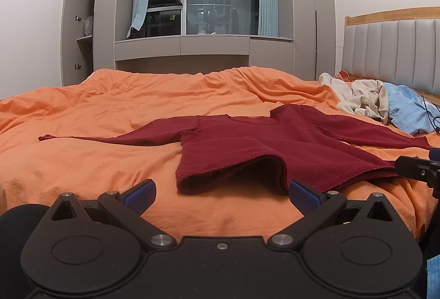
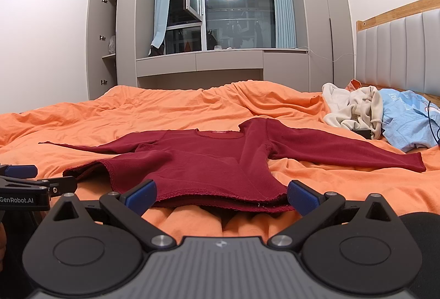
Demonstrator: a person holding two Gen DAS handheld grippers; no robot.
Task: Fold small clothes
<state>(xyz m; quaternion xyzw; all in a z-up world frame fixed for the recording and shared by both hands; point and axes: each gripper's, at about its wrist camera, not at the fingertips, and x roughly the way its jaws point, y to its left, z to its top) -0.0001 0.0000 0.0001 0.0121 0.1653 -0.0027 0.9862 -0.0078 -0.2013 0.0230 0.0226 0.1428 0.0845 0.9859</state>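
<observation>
A dark red long-sleeved top [image 1: 247, 145] [image 2: 198, 161] lies spread on the orange bedspread [image 1: 110, 106] [image 2: 137, 106], sleeves out to both sides, hem toward me. Its hem is raised in a small arch in the left wrist view. My left gripper [image 1: 221, 195] is open, just short of the hem's left part, nothing between its blue pads. My right gripper [image 2: 221, 195] is open too, its fingers level with the hem's right part, the hem edge lying between them. Each gripper shows at the other view's edge: the right one [image 1: 418, 167], the left one [image 2: 24, 183].
A cream garment [image 1: 363, 101] [image 2: 354, 109] and a light blue garment [image 1: 409, 109] [image 2: 407, 120] are piled at the right by the padded headboard [image 1: 393, 54], with a dark cable [image 2: 431, 125]. Grey wardrobes and a window bench stand beyond the bed.
</observation>
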